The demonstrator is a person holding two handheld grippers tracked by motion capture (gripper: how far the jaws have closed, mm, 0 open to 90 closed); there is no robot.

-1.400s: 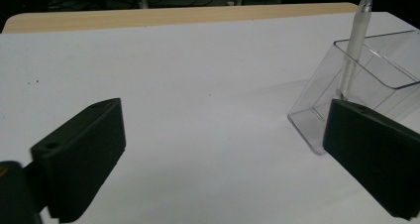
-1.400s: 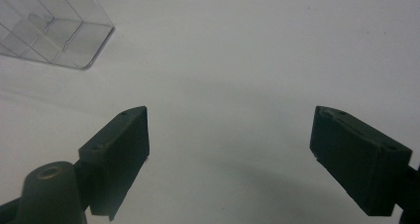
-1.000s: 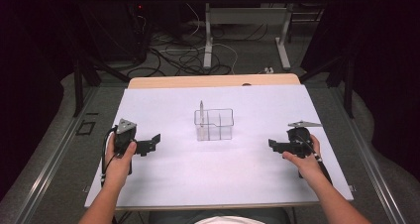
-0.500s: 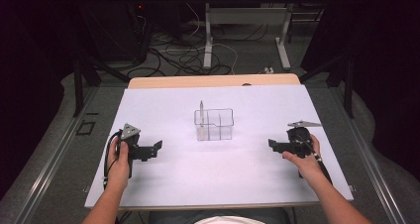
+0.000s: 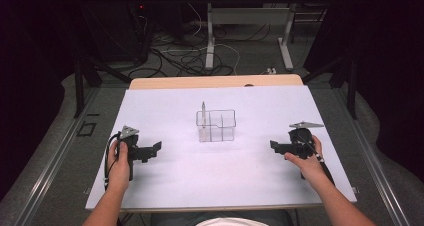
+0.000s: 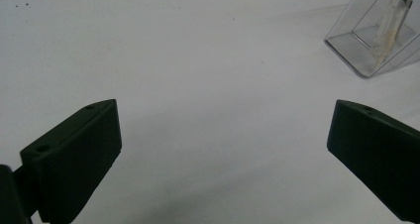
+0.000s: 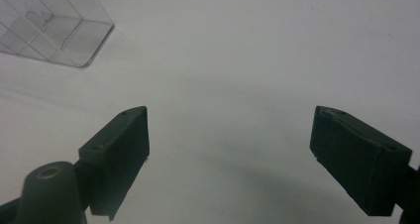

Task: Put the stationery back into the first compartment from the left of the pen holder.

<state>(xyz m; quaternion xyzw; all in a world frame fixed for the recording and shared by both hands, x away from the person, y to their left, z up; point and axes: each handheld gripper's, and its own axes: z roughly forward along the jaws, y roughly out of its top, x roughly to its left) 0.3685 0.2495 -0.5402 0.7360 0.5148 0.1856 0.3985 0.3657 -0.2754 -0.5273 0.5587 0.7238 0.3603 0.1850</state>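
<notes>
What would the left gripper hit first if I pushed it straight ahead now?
Probably nothing: the open left gripper points across bare white table sheet. The clear plastic divided box sits off to the right of its line, though depth is hard to judge.

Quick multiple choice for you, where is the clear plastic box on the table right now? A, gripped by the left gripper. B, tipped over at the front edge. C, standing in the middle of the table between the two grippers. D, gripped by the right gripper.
C: the clear box stands upright mid-table, apart from the left gripper and the right gripper, both with jaws spread wide and empty.
</notes>
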